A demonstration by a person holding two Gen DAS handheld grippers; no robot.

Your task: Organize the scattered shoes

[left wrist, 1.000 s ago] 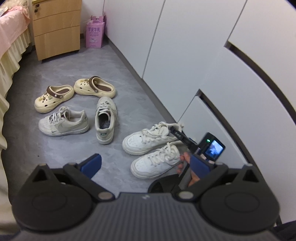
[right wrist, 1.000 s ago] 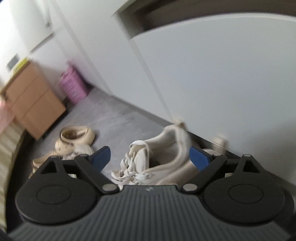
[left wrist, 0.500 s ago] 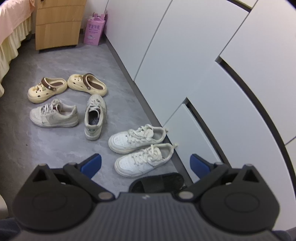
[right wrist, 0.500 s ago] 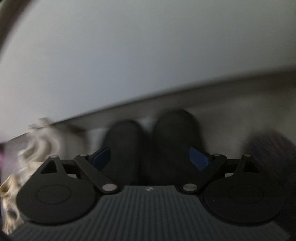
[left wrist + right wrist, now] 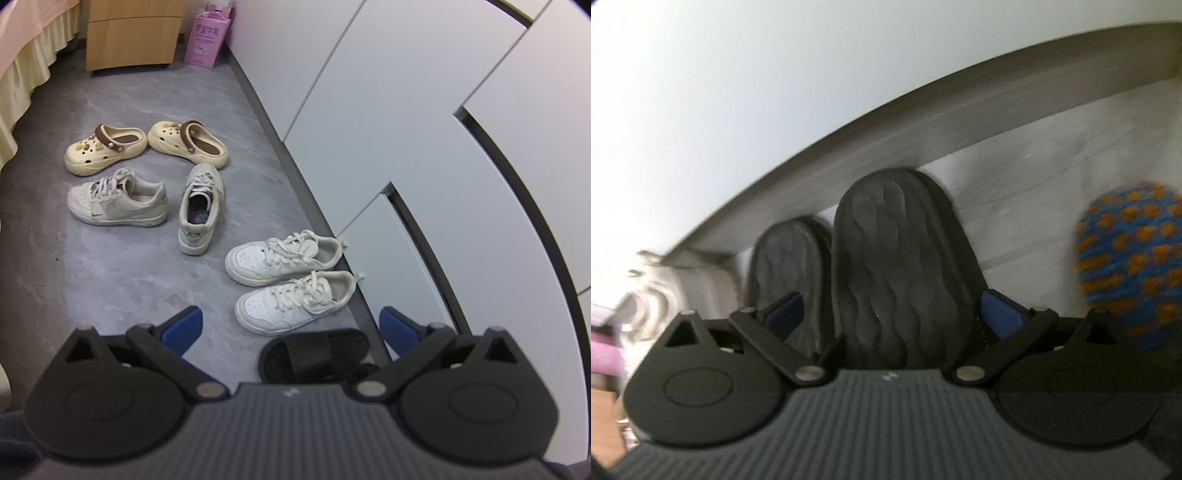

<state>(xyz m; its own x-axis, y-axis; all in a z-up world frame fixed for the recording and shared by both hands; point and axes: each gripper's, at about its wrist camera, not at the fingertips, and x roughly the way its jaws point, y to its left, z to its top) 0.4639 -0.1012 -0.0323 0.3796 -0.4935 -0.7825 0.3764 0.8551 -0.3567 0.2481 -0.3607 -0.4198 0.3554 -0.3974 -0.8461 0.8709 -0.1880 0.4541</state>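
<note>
In the left wrist view, a pair of white sneakers (image 5: 284, 256) (image 5: 295, 301) lies side by side against the wall's dark baseboard. A black slide (image 5: 314, 354) lies just in front of my open, empty left gripper (image 5: 291, 326). Farther off lie two off-white sneakers (image 5: 118, 203) (image 5: 201, 210) at an angle to each other and two cream clogs (image 5: 105, 147) (image 5: 188, 144). In the right wrist view, two black slides (image 5: 905, 269) (image 5: 790, 258) lie side by side, heels to the baseboard. My right gripper (image 5: 892, 314) is open, low over the nearer one.
White cabinet doors (image 5: 406, 129) run along the right. A wooden drawer unit (image 5: 133, 33) and a pink box (image 5: 208, 35) stand at the far end. A bed skirt (image 5: 22, 85) hangs at the left. A blue-and-orange patterned object (image 5: 1134, 266) shows at the right of the right wrist view.
The left gripper has pulled back and up; the right gripper and hand left its view. The right gripper swung from the white sneakers to the black slides and closed in on them.
</note>
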